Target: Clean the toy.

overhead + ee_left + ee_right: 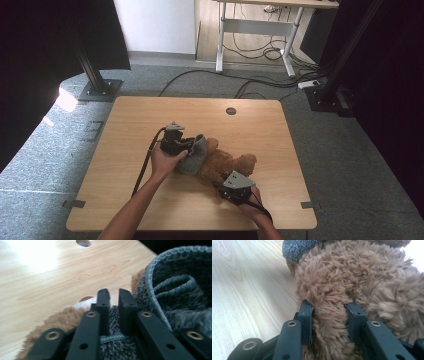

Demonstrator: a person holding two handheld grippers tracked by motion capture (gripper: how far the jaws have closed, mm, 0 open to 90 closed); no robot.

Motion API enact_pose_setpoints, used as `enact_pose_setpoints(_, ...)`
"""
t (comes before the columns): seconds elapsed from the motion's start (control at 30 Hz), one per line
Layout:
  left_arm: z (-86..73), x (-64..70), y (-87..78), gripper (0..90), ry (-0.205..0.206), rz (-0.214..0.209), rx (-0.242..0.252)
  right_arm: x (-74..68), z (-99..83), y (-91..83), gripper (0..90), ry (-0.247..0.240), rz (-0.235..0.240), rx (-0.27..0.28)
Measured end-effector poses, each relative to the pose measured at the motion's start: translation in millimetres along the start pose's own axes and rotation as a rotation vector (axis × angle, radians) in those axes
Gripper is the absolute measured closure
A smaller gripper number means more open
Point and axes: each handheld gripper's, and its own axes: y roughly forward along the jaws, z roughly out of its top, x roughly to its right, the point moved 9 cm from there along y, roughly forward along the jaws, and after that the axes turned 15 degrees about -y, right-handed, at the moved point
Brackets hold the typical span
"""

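Pinning the teddy bear mid-frame with the right gripper clamped on its limb, we draw the grey garment off steadily, left gripper pinching its hem.

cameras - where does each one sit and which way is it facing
High view: above the person's side, looking forward and down at the table; both forearms, left gripper, right gripper.
Left gripper view: along its jaws, clamped on the grey garment.
Right gripper view: along its jaws, gripping the teddy bear.
Shared: bear, garment, tabletop.
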Motion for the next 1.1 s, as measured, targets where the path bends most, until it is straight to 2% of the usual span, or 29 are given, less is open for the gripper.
enact_pose_setpoints(0.03, -0.6, 0.7, -0.6, 70.7, 0.018, 0.012, -0.001, -0.3, 0.0, -0.3, 63.4, 0.001, 0.004, 0.000)
enact_pose_setpoints(0.07, -2.5, 2.4, -2.3, 70.7, 0.046, 0.007, -0.011, -0.3, 0.0, -0.3, 63.4, 0.001, 0.004, 0.000)
enact_pose_setpoints(0.1, -3.7, 3.0, -3.8, 70.4, 0.056, -0.007, -0.020, -1.0, -0.2, -0.6, 63.5, -0.001, 0.006, -0.002)
enact_pose_setpoints(0.17, -5.5, 1.0, -7.8, 67.5, 0.037, -0.051, -0.035, -2.5, -0.4, -0.8, 63.4, -0.004, 0.013, -0.001)
enact_pose_setpoints(0.23, -8.0, -1.9, -9.2, 66.5, 0.027, -0.071, -0.035, -2.6, -0.3, -0.6, 63.4, -0.003, 0.015, 0.000)
enact_pose_setpoints(0.3, -9.3, -3.5, -8.8, 66.4, 0.031, -0.059, -0.014, -2.1, 0.2, 0.2, 63.3, 0.002, 0.015, 0.003)
enact_pose_setpoints(0.37, -9.8, -3.6, -6.0, 65.3, 0.055, -0.006, 0.022, -1.0, 0.4, 0.3, 62.6, 0.013, 0.012, 0.007)
enact_pose_setpoints(0.43, -10.6, -3.4, -4.6, 65.3, 0.062, 0.028, 0.028, 1.2, 0.5, -0.6, 61.4, 0.019, 0.002, 0.010)
enact_pose_setpoints(0.53, -12.7, -4.3, -4.0, 65.8, 0.070, 0.055, 0.025, 6.6, 1.9, -5.8, 56.9, 0.047, -0.010, 0.025)
enact_pose_setpoints(0.6, -15.1, -6.0, -4.2, 66.5, 0.066, 0.069, 0.034, 13.6, 8.0, -14.4, 54.0, 0.091, -0.019, 0.059)
enact_pose_setpoints(0.7, -18.2, -7.9, -6.3, 67.1, 0.055, 0.062, 0.042, 31.2, 26.6, -34.2, 40.5, 0.174, -0.054, 0.131)
enact_pose_setpoints(0.73, -19.0, -8.2, -7.3, 67.2, 0.051, 0.061, 0.047, 37.0, 31.8, -37.8, 35.5, 0.194, -0.063, 0.131)
enact_pose_setpoints(0.83, -23.1, -8.0, -10.9, 67.2, 0.047, 0.053, 0.058, 50.7, 39.2, -31.9, 18.4, 0.215, -0.093, 0.064)
enact_pose_setpoints(0.9, -25.3, -8.5, -13.2, 67.2, 0.037, 0.044, 0.068, 54.2, 40.4, -19.0, 12.6, 0.249, -0.069, 0.028)
enact_pose_setpoints(0.97, -27.2, -9.1, -15.4, 67.2, 0.022, 0.021, 0.072, 52.0, 36.7, -3.6, 8.4, 0.260, -0.051, -0.022)
enact_pose_setpoints(1.03, -28.8, -8.9, -17.5, 67.1, 0.004, -0.008, 0.073, 46.0, 28.7, 10.9, 8.9, 0.236, -0.065, -0.085)
enact_pose_setpoints(1.1, -29.6, -8.9, -19.7, 66.4, -0.012, -0.040, 0.070, 41.7, 21.3, 18.8, 13.4, 0.206, -0.097, -0.123)
